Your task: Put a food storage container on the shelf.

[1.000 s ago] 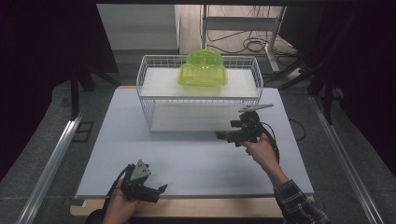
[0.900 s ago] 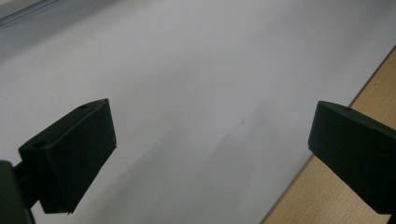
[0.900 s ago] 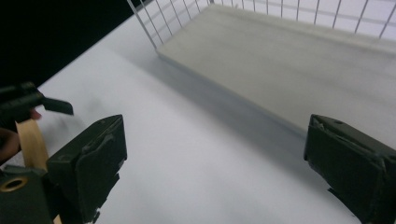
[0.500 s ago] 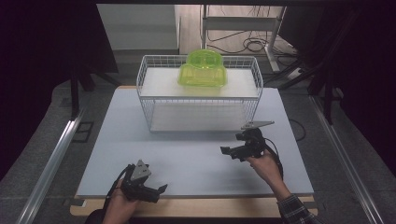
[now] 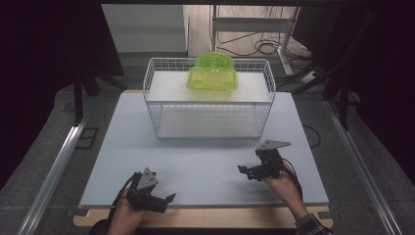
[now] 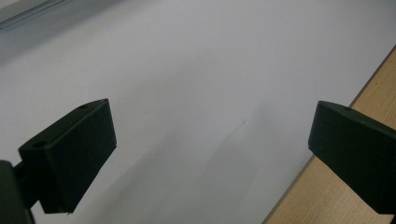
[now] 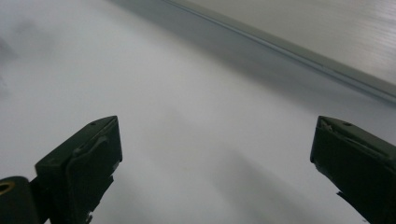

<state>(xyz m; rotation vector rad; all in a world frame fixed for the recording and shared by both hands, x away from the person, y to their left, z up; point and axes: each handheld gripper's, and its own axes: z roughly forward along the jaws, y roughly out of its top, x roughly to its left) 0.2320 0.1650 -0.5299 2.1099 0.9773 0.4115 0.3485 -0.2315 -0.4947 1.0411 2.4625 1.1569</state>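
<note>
1. High view: a white wire basket (image 5: 209,110) stands on the pale board (image 5: 147,142) toward its far side, and a lime-green plastic container (image 5: 212,73) sits on top of the basket's upper shelf, at the middle of it. The left gripper (image 5: 166,199) lies low at the near left edge of the board, held in the person's left hand (image 5: 125,215), well apart from the basket. The right gripper (image 5: 244,171) is at the near right of the board in the right hand (image 5: 281,186), its grey three-cornered plate on top, and it too is well apart from the basket and the green container
2. Left gripper view: the left gripper (image 6: 210,154) has its two black jaws spread wide with nothing between them; under them is bare pale board, and a strip of the wooden table edge (image 6: 336,200) shows at the lower right
3. Right gripper view: the right gripper (image 7: 215,163) also has its jaws wide apart and empty, over the bare pale board, with the board's edge running slantwise across the top
</note>
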